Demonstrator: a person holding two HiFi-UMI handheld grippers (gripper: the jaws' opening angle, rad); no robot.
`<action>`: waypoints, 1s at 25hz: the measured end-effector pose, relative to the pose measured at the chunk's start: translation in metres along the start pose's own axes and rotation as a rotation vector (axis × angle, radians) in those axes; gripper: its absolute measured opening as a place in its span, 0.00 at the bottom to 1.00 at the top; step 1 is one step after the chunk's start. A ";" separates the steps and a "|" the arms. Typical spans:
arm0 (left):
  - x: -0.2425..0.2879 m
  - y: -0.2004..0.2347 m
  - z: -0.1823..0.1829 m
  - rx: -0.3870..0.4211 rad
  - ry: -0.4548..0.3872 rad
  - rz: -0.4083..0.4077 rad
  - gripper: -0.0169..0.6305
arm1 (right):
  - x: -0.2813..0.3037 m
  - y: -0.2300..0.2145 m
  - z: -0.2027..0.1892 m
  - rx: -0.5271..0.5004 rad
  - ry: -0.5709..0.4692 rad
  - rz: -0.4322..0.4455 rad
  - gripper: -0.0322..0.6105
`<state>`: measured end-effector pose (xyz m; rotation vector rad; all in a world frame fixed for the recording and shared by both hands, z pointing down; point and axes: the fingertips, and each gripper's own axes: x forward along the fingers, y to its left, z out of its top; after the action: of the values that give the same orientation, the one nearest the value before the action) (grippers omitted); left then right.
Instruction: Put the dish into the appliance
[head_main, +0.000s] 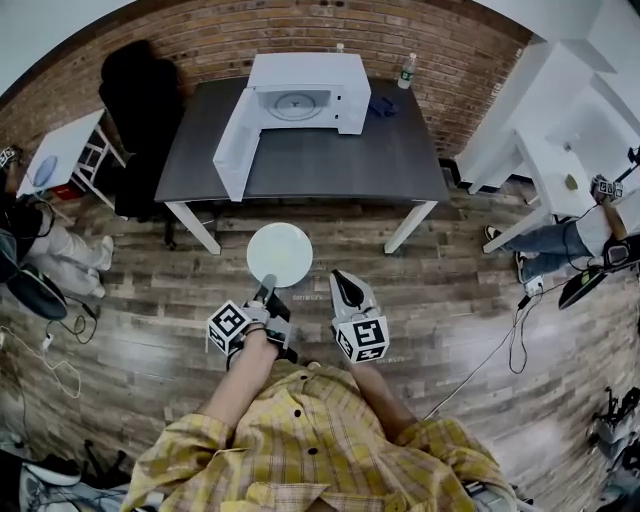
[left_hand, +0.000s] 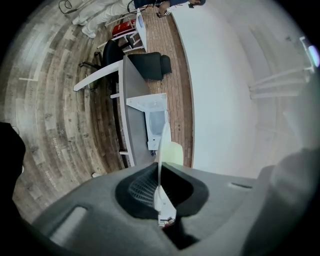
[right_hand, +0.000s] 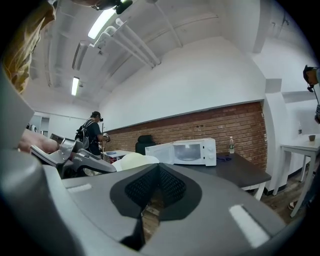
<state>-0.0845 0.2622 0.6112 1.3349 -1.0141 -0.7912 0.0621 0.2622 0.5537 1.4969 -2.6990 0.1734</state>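
One round, smooth white dish (head_main: 279, 254) hung at frame centre, its rim clenched by the left gripper (head_main: 267, 285). The right gripper (head_main: 341, 277) was pressed together, empty. Upper centre, one boxy white microwave (head_main: 300, 95), door open, stood on one dark matte table (head_main: 330, 165).

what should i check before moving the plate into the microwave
1. Grip on the plate: ok, the left gripper is shut on its rim.
2. Microwave door: ok, swung wide open.
3. Cavity: ok, the turntable looks bare.
4. Table in front of the opening: ok, nothing stands there.
5. Right gripper: ok, shut with nothing in it, free to help.
6. Reach: not ok, the plate hangs over the floor, short of the table edge.
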 end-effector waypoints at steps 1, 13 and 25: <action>0.001 0.001 -0.001 -0.006 -0.006 0.002 0.04 | 0.000 -0.001 -0.001 -0.005 0.002 0.004 0.05; 0.046 0.012 0.015 -0.029 -0.015 0.008 0.04 | 0.042 -0.023 -0.015 0.017 0.027 0.024 0.05; 0.147 -0.001 0.074 -0.022 -0.019 -0.002 0.04 | 0.154 -0.071 0.007 0.010 0.032 0.036 0.05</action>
<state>-0.0960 0.0983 0.6263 1.3117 -1.0166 -0.8157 0.0412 0.0947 0.5674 1.4353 -2.7055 0.2113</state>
